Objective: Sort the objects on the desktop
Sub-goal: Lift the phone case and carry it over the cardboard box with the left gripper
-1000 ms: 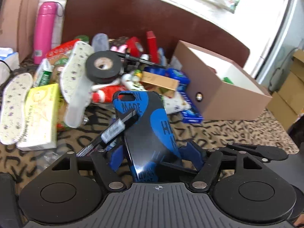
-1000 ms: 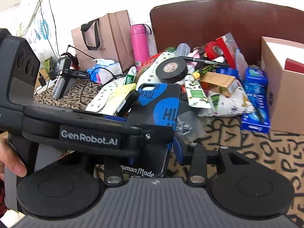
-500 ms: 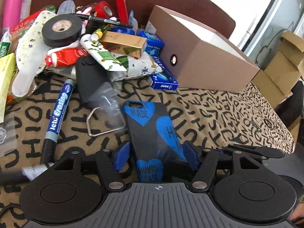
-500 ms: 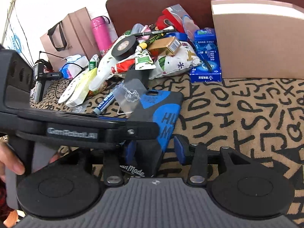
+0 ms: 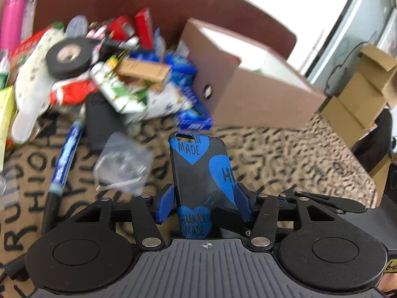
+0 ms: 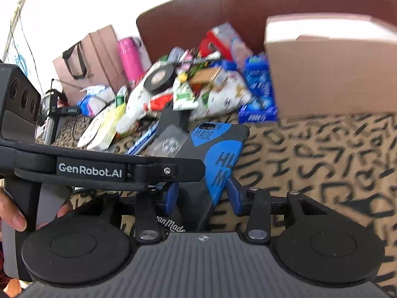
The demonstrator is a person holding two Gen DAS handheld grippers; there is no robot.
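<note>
A black phone case [image 5: 198, 171] with blue hearts reading "Human Made" sits between the blue fingers of my left gripper [image 5: 204, 200], which is shut on its sides and holds it above the cloth. It also shows in the right wrist view [image 6: 213, 154], where it lies between the fingers of my right gripper [image 6: 202, 198]; there the jaws stand close on both sides of the case. The left gripper's body [image 6: 99, 171] crosses in front of the right one. A brown cardboard box [image 5: 248, 87] with a white inside stands beyond, open at the top.
A heap of objects lies at the back left: black tape roll [image 5: 68, 58], red tube [image 5: 72, 94], blue packets [image 5: 191, 109], white insoles [image 5: 32, 87], a blue marker [image 5: 64, 161], a clear plastic bag [image 5: 121, 164]. A pink bottle [image 5: 13, 17] stands far left. Cardboard boxes [image 5: 359, 94] are off the table's right.
Both grippers with the phone case have lifted and tilted up from the cloth; the view is blurred by motion. The box now sits closer to centre than half a second ago.
</note>
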